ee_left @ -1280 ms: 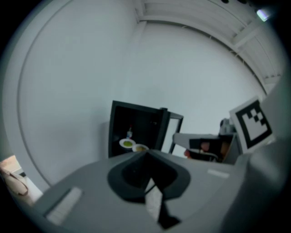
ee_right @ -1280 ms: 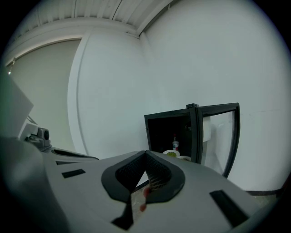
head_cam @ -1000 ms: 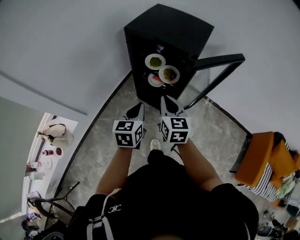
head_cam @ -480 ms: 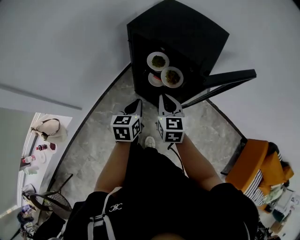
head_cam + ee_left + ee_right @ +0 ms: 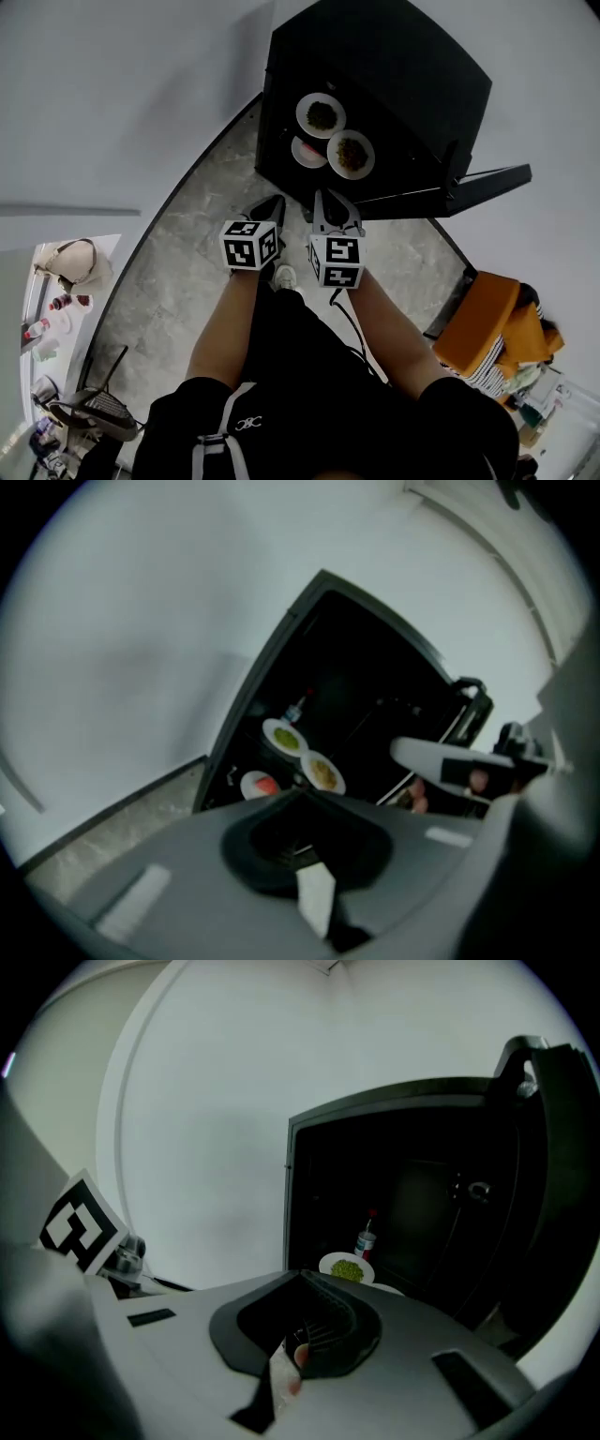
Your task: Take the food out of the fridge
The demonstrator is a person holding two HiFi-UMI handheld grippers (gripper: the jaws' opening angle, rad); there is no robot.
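Both the left tongs (image 5: 277, 199) and right tongs (image 5: 323, 195) are clenched shut, holding nothing.

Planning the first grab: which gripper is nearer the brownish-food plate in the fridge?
Right. The right gripper hangs just below the brownish-food plate in the head view; the left gripper is farther down-left.

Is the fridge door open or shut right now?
Open: the door stands wide to the side, plates of food visible inside the fridge.

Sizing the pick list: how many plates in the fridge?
3. Plate of greens farthest in; brownish-food plate nearer, to its right; red-food plate partly beneath both. Others may be hidden deeper.
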